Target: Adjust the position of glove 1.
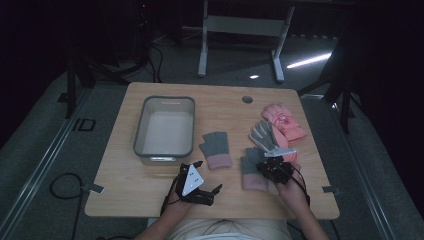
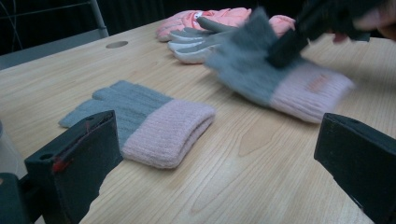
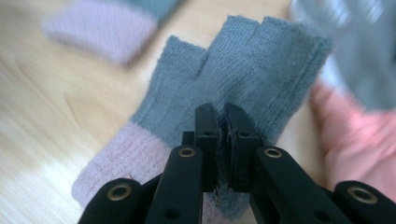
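Right, I'm working at the worktop (image 1: pixel 150 180), with the grey bin (image 1: pixel 164 126) waiting at the left. My right gripper (image 3: pixel 219 122) is pinching the grey-and-pink glove (image 3: pixel 243 74) near the front edge, jaws pressed together on the knit. I'm thinking a straight lift keeps it from snagging its neighbours. My left gripper (image 2: pixel 210 158) is hanging spread, holding nothing, beside the other knit glove (image 2: pixel 140 119).

The left gripper (image 2: pixel 224 154) hangs open over the tabletop (image 2: pixel 261 177). Beside its left jaw lies 1 grey-and-pink glove (image 2: pixel 149 123); beyond, the right gripper (image 2: pixel 292 46) presses on another (image 2: pixel 280 77).
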`<action>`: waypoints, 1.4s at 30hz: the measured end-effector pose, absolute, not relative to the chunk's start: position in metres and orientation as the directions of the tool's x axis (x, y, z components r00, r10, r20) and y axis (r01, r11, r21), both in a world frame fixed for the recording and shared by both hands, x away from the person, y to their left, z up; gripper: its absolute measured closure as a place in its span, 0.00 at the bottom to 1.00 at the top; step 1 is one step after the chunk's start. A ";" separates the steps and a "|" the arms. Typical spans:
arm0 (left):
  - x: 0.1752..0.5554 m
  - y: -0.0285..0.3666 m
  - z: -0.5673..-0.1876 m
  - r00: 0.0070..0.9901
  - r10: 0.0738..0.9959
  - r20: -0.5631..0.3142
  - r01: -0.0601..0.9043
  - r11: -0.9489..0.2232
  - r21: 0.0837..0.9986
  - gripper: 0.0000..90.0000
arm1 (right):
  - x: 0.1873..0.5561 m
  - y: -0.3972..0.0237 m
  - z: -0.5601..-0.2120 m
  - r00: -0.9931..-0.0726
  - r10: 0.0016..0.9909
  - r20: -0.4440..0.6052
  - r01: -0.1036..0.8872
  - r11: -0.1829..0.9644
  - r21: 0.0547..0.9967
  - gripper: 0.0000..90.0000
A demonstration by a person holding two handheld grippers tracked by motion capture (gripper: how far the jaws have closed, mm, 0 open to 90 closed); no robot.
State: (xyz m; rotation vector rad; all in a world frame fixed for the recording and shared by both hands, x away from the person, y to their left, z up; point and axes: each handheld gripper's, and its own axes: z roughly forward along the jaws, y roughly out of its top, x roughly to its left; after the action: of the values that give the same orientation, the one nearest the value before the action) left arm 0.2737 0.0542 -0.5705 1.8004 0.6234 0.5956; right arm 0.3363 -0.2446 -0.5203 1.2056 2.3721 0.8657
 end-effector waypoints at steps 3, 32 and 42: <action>0.273 0.054 -0.571 0.738 0.667 0.100 0.122 -0.278 0.953 0.00 | 0.341 -0.244 -0.507 -0.580 0.815 -0.014 0.592 0.432 0.681 0.94; 0.274 0.054 -0.570 0.746 0.660 0.088 0.127 -0.271 0.954 0.00 | 0.415 -0.140 -0.491 -0.758 0.651 0.048 0.486 0.513 0.708 0.94; 0.274 0.054 -0.570 0.747 0.659 0.092 0.125 -0.275 0.953 0.00 | 0.428 -0.127 -0.512 -0.772 0.635 0.039 0.499 0.566 0.656 0.94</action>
State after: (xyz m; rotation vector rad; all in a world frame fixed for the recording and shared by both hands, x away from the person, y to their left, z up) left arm 0.2735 0.0543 -0.5704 1.8028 0.6119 0.5820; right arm 0.4278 -0.1273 -0.5123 0.9530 2.5974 0.9931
